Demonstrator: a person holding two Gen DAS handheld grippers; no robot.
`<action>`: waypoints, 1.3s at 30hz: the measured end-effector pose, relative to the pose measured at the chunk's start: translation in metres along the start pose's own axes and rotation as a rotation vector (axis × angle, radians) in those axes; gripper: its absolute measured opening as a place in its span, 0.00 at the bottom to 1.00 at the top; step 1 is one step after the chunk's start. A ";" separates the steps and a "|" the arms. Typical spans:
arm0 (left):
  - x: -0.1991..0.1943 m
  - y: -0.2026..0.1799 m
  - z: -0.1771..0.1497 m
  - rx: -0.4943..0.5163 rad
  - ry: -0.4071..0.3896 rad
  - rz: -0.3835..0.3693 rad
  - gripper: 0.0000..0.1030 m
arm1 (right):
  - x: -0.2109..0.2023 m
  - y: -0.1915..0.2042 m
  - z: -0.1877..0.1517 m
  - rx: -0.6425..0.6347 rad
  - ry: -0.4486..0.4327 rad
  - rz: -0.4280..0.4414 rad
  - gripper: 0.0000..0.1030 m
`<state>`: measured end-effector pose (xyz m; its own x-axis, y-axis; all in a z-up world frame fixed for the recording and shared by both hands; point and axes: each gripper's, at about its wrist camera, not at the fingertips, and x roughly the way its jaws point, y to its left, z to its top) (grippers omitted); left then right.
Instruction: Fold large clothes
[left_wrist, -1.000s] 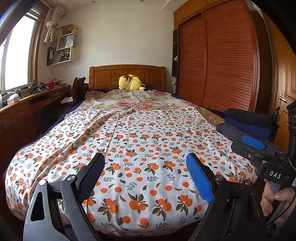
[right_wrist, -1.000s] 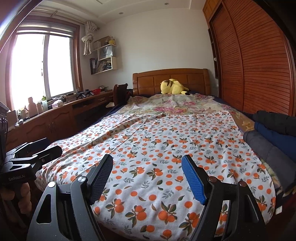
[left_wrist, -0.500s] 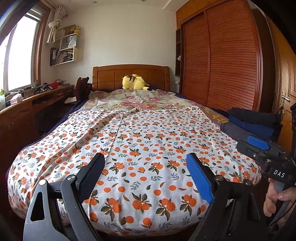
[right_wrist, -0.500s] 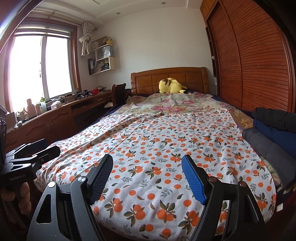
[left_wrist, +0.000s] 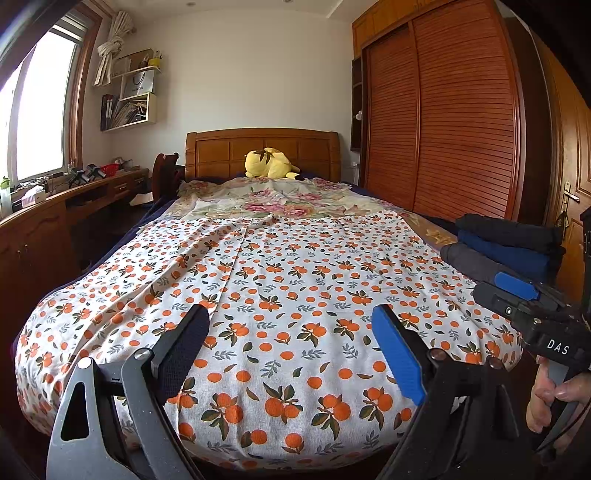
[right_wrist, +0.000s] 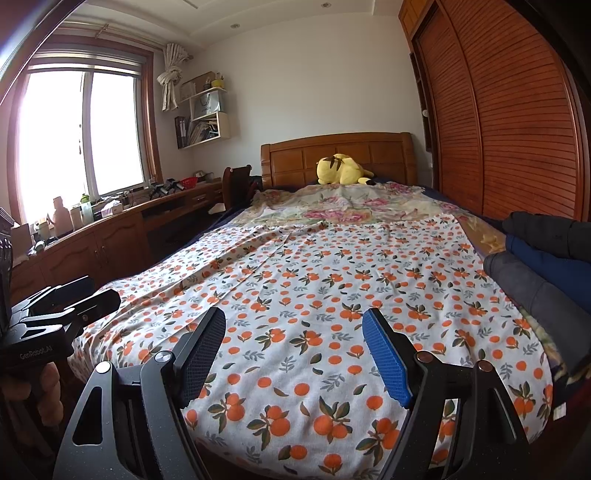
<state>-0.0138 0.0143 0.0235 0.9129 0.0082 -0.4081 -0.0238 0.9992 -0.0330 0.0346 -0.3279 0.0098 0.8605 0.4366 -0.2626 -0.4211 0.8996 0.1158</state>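
A white cloth printed with oranges (left_wrist: 295, 266) (right_wrist: 332, 288) lies spread flat over the bed, with a few creases on its left half. At the bed's right edge sits a stack of dark garments (left_wrist: 509, 251) (right_wrist: 535, 258): black on top, blue in the middle, grey below. My left gripper (left_wrist: 291, 350) hangs open over the foot of the bed with nothing between its fingers. To its right, my right gripper (right_wrist: 293, 354) is also open and holds nothing. The left wrist view shows the right gripper (left_wrist: 517, 295) close to the grey garment, held by a hand (left_wrist: 546, 398).
A floral quilt (left_wrist: 273, 199) and a yellow plush toy (left_wrist: 269, 168) lie by the wooden headboard. A long wooden desk (right_wrist: 122, 236) with clutter and a chair (right_wrist: 236, 184) run along the left under the window. A slatted wardrobe (left_wrist: 443, 129) and a door (left_wrist: 572, 184) stand on the right.
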 end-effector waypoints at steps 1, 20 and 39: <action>0.000 0.000 0.000 0.000 0.000 -0.001 0.87 | 0.000 0.000 0.000 0.000 0.000 0.000 0.76; 0.000 0.000 -0.001 0.002 0.002 0.000 0.87 | 0.002 -0.001 0.000 0.009 0.005 0.003 0.76; -0.001 0.001 -0.001 0.002 -0.001 0.000 0.87 | 0.002 -0.002 -0.001 0.011 0.006 0.003 0.76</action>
<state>-0.0146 0.0155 0.0232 0.9131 0.0081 -0.4076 -0.0230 0.9992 -0.0315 0.0369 -0.3287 0.0082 0.8572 0.4397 -0.2682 -0.4207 0.8982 0.1277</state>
